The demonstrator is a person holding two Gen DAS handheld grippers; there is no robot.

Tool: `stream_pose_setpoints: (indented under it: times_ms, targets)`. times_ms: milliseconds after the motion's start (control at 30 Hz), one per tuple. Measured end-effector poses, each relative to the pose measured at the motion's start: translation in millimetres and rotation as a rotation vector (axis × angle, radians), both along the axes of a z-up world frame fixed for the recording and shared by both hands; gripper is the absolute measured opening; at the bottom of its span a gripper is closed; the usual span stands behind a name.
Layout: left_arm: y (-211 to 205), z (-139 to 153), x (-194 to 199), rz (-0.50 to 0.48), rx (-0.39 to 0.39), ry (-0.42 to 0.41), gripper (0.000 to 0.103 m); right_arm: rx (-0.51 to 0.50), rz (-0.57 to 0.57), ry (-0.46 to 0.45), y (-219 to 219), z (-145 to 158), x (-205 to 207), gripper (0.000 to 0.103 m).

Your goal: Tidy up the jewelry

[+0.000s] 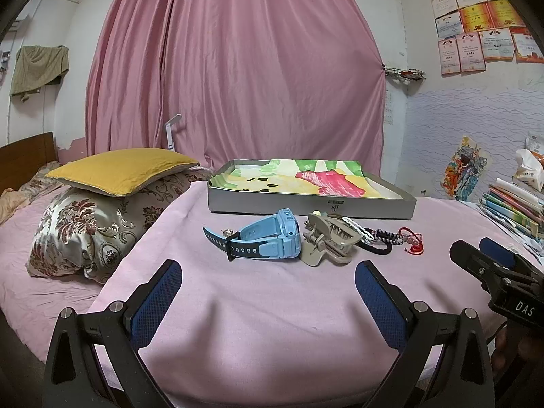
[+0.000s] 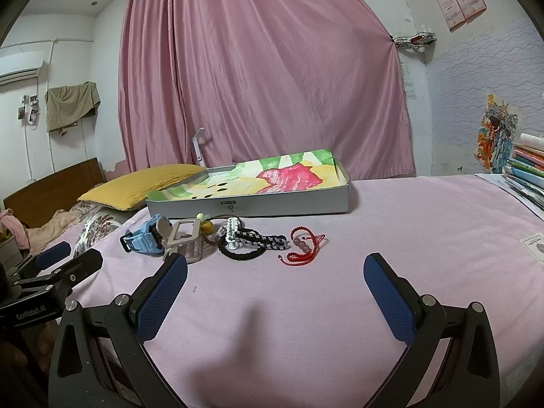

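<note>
Both the left gripper (image 1: 268, 282) and right gripper (image 2: 275, 275) are held wide open, empty, mesh-textured blue pads (image 1: 159, 302) shown. Rubbery blue watch (image 1: 268, 238), beige toothed hair claw (image 1: 326, 241), braided bracelet (image 2: 258, 243), red corded bracelet (image 2: 302, 246) are laid before a shallow grey box (image 1: 306, 200).

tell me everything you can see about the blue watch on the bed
The blue watch is chunky, light blue and plastic-looking, with a darker blue strap punched with holes. It lies on its side on the pink bedsheet, unbuckled, in front of the grey tray, leftmost in the row. The beige hair claw sits against its right side. Neither hand-held gripper touches it.
</note>
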State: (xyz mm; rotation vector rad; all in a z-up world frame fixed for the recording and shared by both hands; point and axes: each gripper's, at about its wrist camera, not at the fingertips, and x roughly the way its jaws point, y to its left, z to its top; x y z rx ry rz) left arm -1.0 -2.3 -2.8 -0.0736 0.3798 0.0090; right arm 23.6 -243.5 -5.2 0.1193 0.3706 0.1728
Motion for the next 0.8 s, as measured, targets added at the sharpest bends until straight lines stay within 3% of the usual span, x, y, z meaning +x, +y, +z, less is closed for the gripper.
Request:
stream_pose_setpoints:
  times_ms: [800]
  targets:
    - [-2,-1,-2,-0.002,0.002,0.002,0.102,0.004,0.003,-0.002,0,-1,3,0.102]
